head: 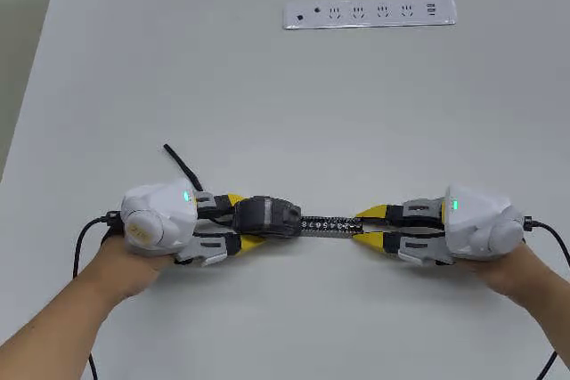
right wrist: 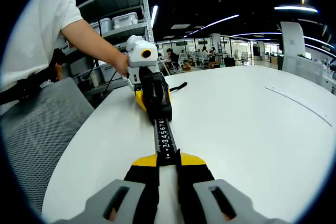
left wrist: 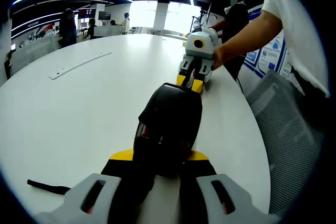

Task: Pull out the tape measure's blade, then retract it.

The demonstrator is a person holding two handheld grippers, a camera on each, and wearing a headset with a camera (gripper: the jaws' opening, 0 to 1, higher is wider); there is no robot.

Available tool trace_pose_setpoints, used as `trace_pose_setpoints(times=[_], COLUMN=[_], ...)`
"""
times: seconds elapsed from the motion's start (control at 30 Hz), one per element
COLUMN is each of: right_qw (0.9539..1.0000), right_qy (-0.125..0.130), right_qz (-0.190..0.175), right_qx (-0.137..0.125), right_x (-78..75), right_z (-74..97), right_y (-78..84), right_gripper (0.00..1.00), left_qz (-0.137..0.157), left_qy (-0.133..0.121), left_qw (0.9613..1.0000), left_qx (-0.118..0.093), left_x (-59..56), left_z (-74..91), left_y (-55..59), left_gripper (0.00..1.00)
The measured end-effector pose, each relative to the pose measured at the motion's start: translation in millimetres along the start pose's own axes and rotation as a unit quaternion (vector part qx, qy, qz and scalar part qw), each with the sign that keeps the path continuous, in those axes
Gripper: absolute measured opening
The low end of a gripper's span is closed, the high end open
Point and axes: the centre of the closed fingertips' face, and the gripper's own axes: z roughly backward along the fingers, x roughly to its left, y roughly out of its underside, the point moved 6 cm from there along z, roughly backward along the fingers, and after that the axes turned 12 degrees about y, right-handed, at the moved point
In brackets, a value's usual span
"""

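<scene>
Now, left hand [head: 134, 260]: wraps the left gripper's white body; the forearm is cut off by the bottom edge of the head view.
Left gripper [head: 242, 220]: clamped on the tape measure, one yellow jaw tip on either side of the case. In its own view [left wrist: 160, 156] the case blocks the gap between the jaws.
Black cord [head: 183, 166]: lies on the table behind the left gripper. Its near end is hidden by the gripper, so attachment cannot be told.
Tape measure [head: 267, 217]: dark case, left of centre over the near part of the white table [head: 267, 86]. Contact with the tabletop is not resolvable.
Blade [head: 329, 224]: drawn out a short way, straight from case to right gripper. White digits on black read clearly in the right gripper view [right wrist: 164, 135] but are too small in the head view.
Blade tip: hidden between the right jaws.
Right gripper [head: 367, 226]: pinched closed on the blade's free end.
Right hand [head: 512, 264]: partly cut off at the frame corner.
Power strip [head: 370, 13]: white, at the far side of the table, well apart from both grippers.
</scene>
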Motion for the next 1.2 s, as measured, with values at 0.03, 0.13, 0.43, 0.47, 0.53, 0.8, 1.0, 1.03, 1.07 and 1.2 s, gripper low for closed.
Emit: trace_pose_setpoints(times=[0.03, 0.13, 0.43, 0.47, 0.53, 0.8, 1.0, 1.03, 1.07, 1.2], right_qw=[1.0000, 1.0000, 1.0000, 1.0000, 1.0000, 0.9999, 0.9998, 0.9998, 0.9997, 0.9997], right_qy=[0.001, 0.002, 0.005, 0.005, 0.007, 0.013, 0.017, 0.018, 0.017, 0.020], right_qz=[0.000, 0.000, -0.002, -0.003, -0.003, -0.008, -0.014, -0.013, -0.014, -0.017], right_qx=[0.001, 0.001, 0.002, 0.001, 0.002, 0.002, 0.001, 0.002, 0.002, 0.003], right_x=[-0.3, -1.2, -2.3, -2.7, -3.3, -4.9, -6.3, -6.4, -6.7, -8.6], right_z=[0.7, 2.6, 6.1, 6.8, 8.6, 16.5, 23.7, 23.9, 24.7, 26.9], right_y=[0.3, 1.0, 2.0, 2.3, 2.9, 5.8, 7.9, 7.9, 7.8, 9.3], right_gripper=[0.10, 0.10, 0.10, 0.10, 0.10, 0.10, 0.10, 0.10, 0.10, 0.10], left_qz=[0.000, 0.000, 0.001, 0.001, 0.001, 0.000, 0.001, 0.001, 0.001, 0.002], left_qy=[0.000, 0.000, -0.001, -0.001, -0.002, -0.002, -0.002, -0.002, -0.002, -0.003], left_qw=[1.0000, 1.0000, 1.0000, 1.0000, 1.0000, 1.0000, 1.0000, 1.0000, 1.0000, 1.0000], left_qx=[0.000, 0.001, 0.002, 0.002, 0.002, 0.001, 0.002, 0.002, 0.002, 0.001], left_x=[0.0, 0.0, 0.6, 0.5, 0.6, 0.9, 0.4, 0.4, 0.4, 0.7], left_z=[0.0, 0.0, -0.2, -0.2, -0.2, -0.2, 0.0, 0.1, 0.1, 0.2], left_y=[-0.1, 0.2, 1.2, 1.3, 1.4, 1.6, 1.1, 1.2, 1.3, 1.3], left_gripper=[0.27, 0.27, 0.27, 0.27, 0.27, 0.27, 0.27, 0.27, 0.27, 0.27])
